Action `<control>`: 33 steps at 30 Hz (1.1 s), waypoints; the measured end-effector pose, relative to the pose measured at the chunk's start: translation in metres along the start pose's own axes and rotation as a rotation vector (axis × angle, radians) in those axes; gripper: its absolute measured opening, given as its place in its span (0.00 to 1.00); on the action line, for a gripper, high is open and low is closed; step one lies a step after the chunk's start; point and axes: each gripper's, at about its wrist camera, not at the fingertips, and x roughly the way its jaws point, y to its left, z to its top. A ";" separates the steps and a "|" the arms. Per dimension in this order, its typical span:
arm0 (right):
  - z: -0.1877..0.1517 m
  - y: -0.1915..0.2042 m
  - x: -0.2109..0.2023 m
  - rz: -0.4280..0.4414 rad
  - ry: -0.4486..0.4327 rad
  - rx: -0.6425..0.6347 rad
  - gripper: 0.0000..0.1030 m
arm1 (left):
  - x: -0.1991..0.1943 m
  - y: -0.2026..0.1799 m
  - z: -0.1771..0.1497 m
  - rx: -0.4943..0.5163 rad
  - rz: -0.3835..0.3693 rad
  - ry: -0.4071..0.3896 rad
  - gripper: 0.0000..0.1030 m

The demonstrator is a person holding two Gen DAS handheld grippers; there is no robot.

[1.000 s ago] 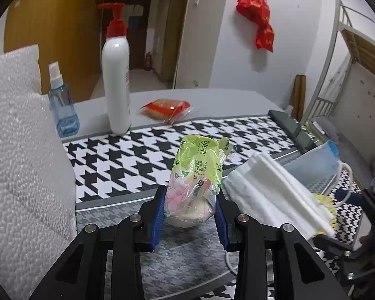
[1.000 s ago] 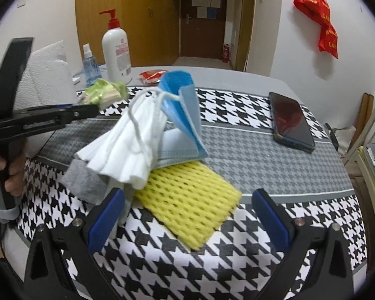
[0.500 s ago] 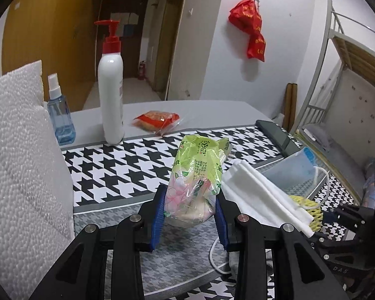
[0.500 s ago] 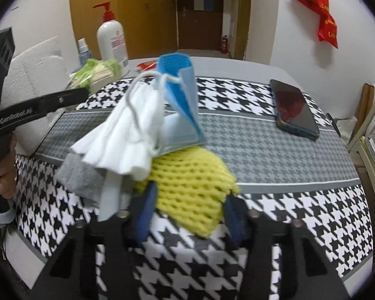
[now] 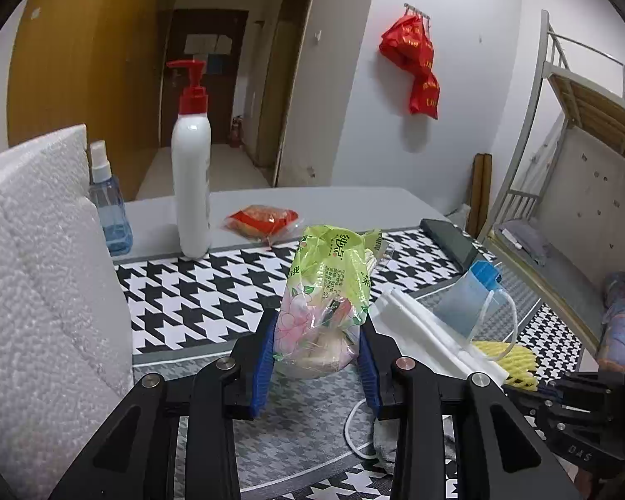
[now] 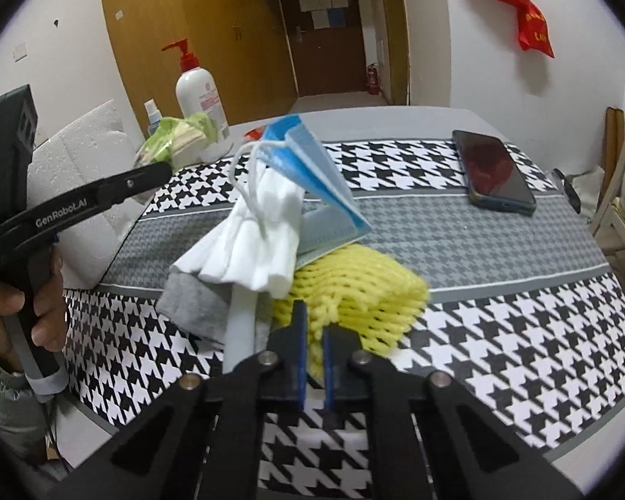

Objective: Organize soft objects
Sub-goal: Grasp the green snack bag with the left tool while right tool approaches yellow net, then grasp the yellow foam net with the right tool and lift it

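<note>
My left gripper is shut on a green and pink plastic tissue pack and holds it above the table; the pack also shows in the right wrist view. My right gripper is shut on the near edge of a yellow foam net. On the net lies a pile: white folded masks, a blue mask and a grey cloth. The pile also shows in the left wrist view.
A white foam block stands at the left. A white pump bottle, a blue spray bottle and a red snack packet stand at the far side. A dark phone lies at the right on the houndstooth cloth.
My right gripper has closed from wide open onto the yellow net's near edge. My left gripper keeps the tissue pack and has risen slightly.
</note>
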 end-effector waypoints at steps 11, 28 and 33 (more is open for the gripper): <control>0.001 0.007 -0.043 -0.035 -0.116 0.039 0.09 | -0.008 0.000 0.002 -0.001 -0.005 -0.037 0.36; -0.008 0.029 0.004 -0.237 0.013 -0.316 0.52 | -0.008 0.001 0.002 0.004 0.006 -0.037 0.36; -0.004 0.031 0.012 -0.324 0.030 -0.411 0.52 | -0.007 0.002 0.002 0.004 0.006 -0.032 0.36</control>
